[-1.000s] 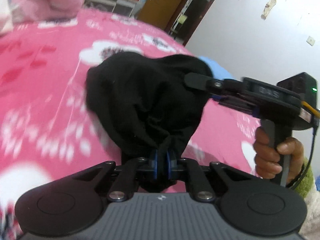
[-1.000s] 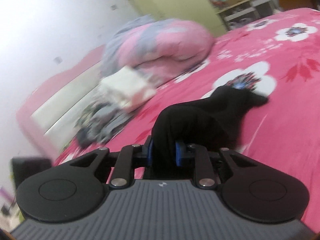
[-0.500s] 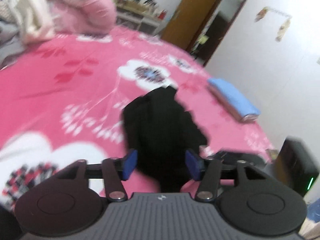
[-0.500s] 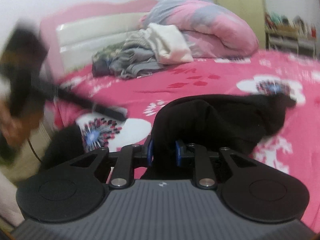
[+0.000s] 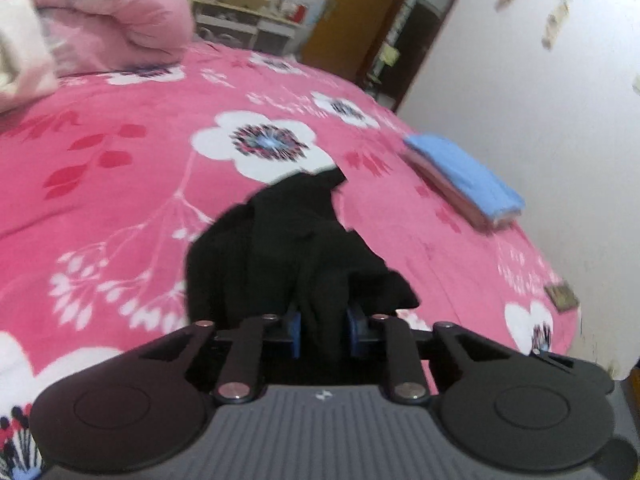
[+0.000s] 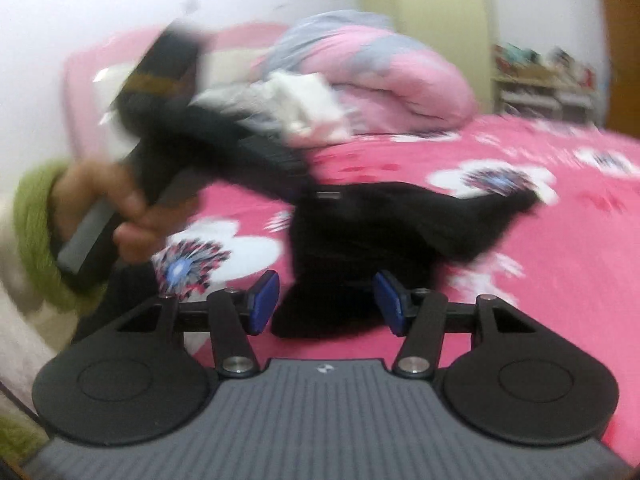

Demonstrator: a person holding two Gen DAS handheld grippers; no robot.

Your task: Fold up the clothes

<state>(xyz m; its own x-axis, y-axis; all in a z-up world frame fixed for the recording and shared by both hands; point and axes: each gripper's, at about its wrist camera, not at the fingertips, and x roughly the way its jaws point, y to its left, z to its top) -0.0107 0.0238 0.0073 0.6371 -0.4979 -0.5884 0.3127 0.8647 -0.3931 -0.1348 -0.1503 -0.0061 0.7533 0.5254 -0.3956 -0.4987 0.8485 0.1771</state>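
black garment [image 5: 288, 248] lies bunched on the pink floral bed [image 5: 120, 184], near the folded blue cloth [image 5: 464, 172]. left tool [image 5: 323, 330] closing, pinching the garment. right tool [image 6: 327, 304] opening, pads clear of the cloth between them.

Black garment [image 5: 292, 240] looking soft, matt cloth. Bed cover [image 5: 120, 200] showing smooth printed fabric. Tongs [image 6: 326, 304]: matt black plastic, shiny metal rivets, blue pads [image 6: 266, 300] looking rubbery. Blue stack [image 5: 464, 172]: folded cloth.
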